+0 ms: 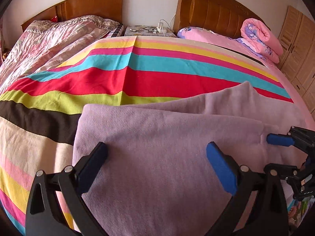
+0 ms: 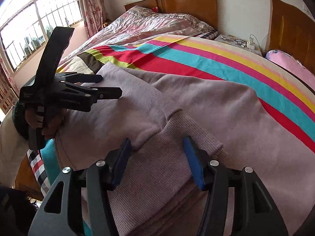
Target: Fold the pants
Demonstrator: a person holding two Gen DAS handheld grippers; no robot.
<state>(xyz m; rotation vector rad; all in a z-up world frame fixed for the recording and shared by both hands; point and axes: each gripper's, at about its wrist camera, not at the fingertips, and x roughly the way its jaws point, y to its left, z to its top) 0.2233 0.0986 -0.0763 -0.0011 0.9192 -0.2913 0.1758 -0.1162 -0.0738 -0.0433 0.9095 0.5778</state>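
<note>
Lilac knit pants (image 1: 157,147) lie folded over themselves on a striped sheet (image 1: 137,72) near the bed's front edge. They also show in the right wrist view (image 2: 196,106), with a ribbed cuff (image 2: 177,135). My left gripper (image 1: 156,153) is open, its blue pads wide apart just above the fabric near the pants' left end. It shows in the right wrist view (image 2: 110,86) from the side. My right gripper (image 2: 157,147) is open and straddles the ribbed cuff. In the left wrist view it (image 1: 283,147) reaches in from the right edge.
A second bed with a pink floral quilt (image 1: 59,39) adjoins on the left. A nightstand with glasses and a charger (image 1: 149,29) stands between the wooden headboards. A rolled pink quilt (image 1: 259,37) lies at the back right, wardrobes (image 1: 299,49) beyond it. A window (image 2: 29,29) is left.
</note>
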